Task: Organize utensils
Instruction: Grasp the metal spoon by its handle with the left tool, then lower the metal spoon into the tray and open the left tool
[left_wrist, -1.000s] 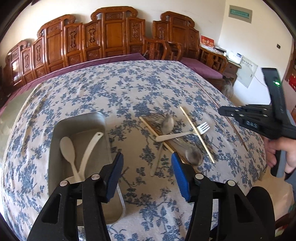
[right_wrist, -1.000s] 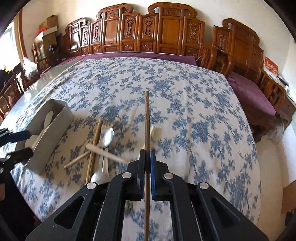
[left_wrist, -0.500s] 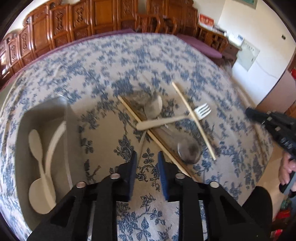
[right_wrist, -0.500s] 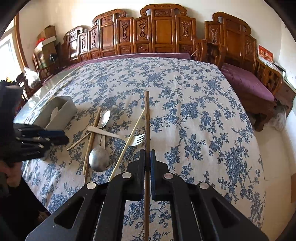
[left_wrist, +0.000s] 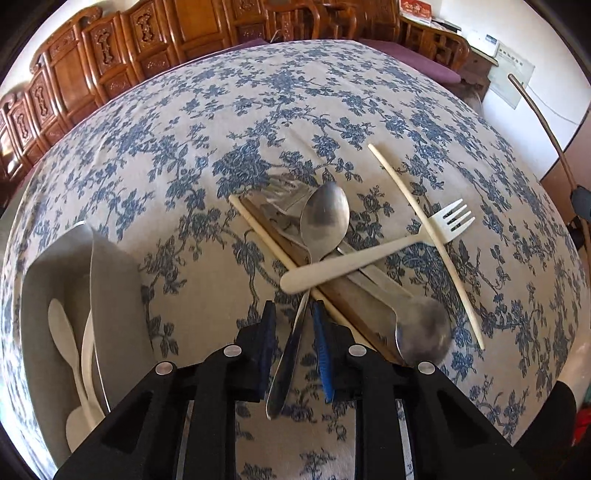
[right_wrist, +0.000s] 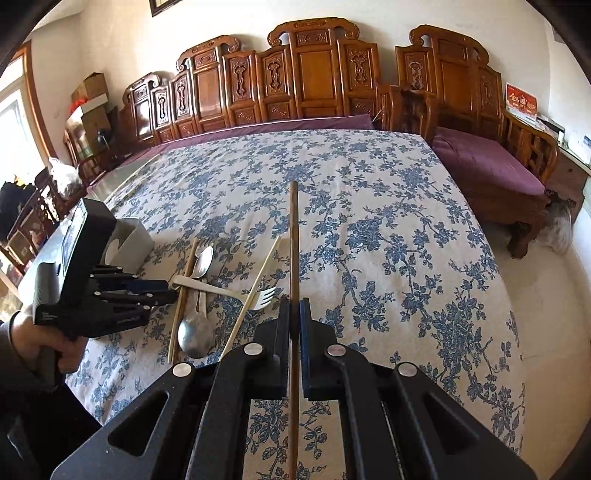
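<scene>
Floral tablecloth (left_wrist: 155, 192) bears crossed metal spoons (left_wrist: 325, 218), cream fork (left_wrist: 376, 254), chopsticks (left_wrist: 424, 240).

Carved wooden benches (right_wrist: 314, 74) along pale walls (right_wrist: 110, 44); purple cushions (right_wrist: 484, 162); daylight.

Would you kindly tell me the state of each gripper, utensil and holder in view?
left gripper: astride the metal spoon handle, contact unclear
right gripper: shut on brown chopstick
metal spoon: pinned under the white fork
white fork: lying across the pile
grey bin: holds two white spoons
</scene>
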